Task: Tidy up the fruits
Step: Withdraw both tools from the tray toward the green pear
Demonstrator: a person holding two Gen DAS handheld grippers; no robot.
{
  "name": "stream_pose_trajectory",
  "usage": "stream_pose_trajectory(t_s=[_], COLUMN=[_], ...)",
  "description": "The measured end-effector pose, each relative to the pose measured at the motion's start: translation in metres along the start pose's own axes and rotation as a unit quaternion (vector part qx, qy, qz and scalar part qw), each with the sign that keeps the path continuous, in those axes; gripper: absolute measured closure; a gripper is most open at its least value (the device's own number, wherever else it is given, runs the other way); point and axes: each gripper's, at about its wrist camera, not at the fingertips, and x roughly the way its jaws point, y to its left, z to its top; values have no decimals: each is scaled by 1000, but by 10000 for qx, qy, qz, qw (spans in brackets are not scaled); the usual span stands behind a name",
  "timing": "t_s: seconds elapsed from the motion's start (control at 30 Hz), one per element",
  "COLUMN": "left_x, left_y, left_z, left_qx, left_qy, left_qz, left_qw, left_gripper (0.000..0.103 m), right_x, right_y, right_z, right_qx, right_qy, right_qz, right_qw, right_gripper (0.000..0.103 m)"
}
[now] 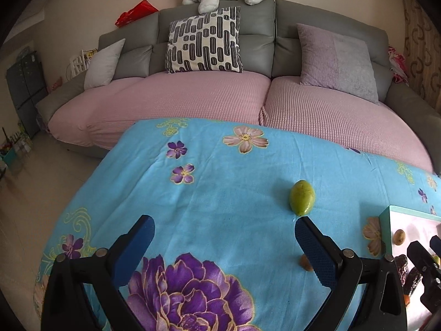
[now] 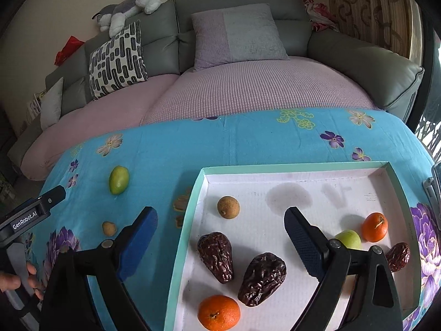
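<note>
Plainly, both jaws are spread and empty: the left gripper (image 1: 224,227) over the cloth (image 1: 220,165), the right gripper (image 2: 220,220) over the tray (image 2: 193,193). A green fruit (image 1: 302,197) lies just beyond the left fingertip; a small brown one (image 2: 109,228) sits nearby. Being round, either could be nudged and rolled away by an off-centre closing. "GenRobot.AI" is read on the left gripper.
</note>
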Motion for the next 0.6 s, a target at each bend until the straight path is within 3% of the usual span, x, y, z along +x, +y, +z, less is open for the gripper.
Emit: stream_pose_trajectory(t_s=[0.23,0.6], left_x=[11,39], left_y=[21,47], left_z=[-4,-16], left_qx=[15,-497], left_qy=[213,676], left_qz=[185,100], left_qw=[9996,9964], left_gripper=[0,0], right_x=[14,44], right_y=[44,97], right_z=[-2,-13], right_qx=[-289,-676], right_qy=[29,290], right_qz=[425,779], right_qw=[9987,9942], right_gripper=[9,13])
